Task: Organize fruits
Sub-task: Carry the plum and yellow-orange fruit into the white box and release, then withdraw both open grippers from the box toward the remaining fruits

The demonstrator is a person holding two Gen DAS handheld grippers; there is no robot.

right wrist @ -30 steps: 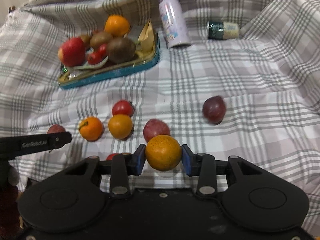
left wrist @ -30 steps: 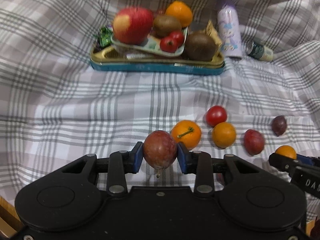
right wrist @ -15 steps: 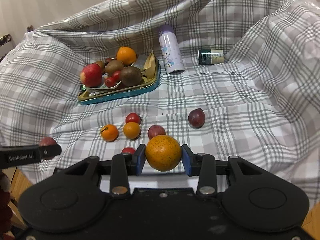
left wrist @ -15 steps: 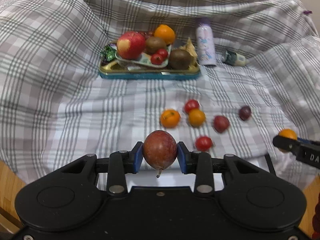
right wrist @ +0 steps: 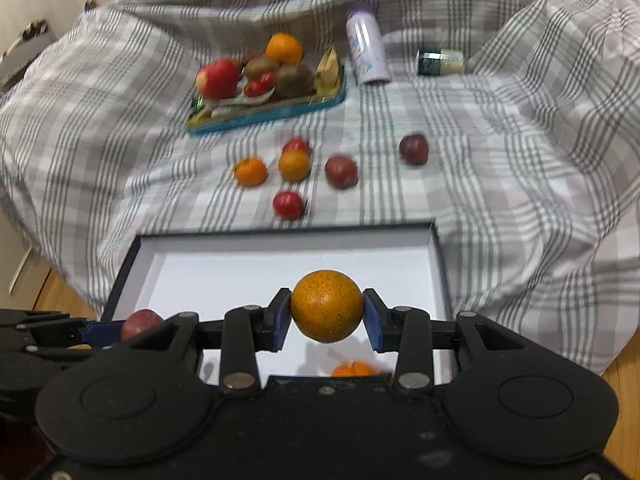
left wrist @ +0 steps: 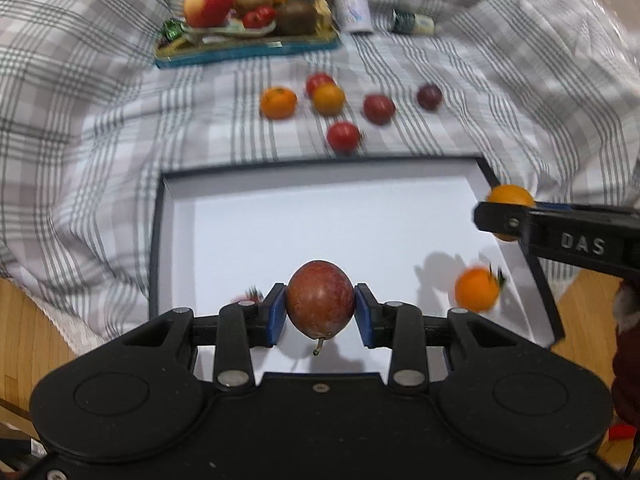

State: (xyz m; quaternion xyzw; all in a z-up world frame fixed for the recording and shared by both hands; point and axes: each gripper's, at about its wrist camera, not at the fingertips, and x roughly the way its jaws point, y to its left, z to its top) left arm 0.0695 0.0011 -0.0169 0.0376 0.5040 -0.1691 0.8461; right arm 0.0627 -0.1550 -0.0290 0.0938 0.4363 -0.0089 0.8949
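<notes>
My left gripper [left wrist: 320, 308] is shut on a reddish-brown passion fruit [left wrist: 320, 304], held above a white box with dark rim [left wrist: 280, 220]. My right gripper [right wrist: 326, 312] is shut on a speckled orange fruit [right wrist: 326, 306] above the same box [right wrist: 240, 264]; it also shows in the left wrist view [left wrist: 510, 200] over the box's right edge. A tangerine [left wrist: 476, 288] lies in the box at the right, and something small and red [left wrist: 248, 298] by the left finger. Several loose fruits lie on the checked cloth beyond the box, such as a tomato [left wrist: 342, 136] and an orange [left wrist: 278, 102].
A blue tin tray [left wrist: 248, 50] piled with an apple, kiwis, tomatoes and an orange stands at the back. A lilac can [left wrist: 352, 0] and a small dark jar [left wrist: 412, 24] lie to its right. Wooden floor [left wrist: 24, 340] shows beside the cloth.
Both grippers have pulled back from the cloth with their fruits and now hang over the white box, which has come into view. The loose fruits now lie farther away.
</notes>
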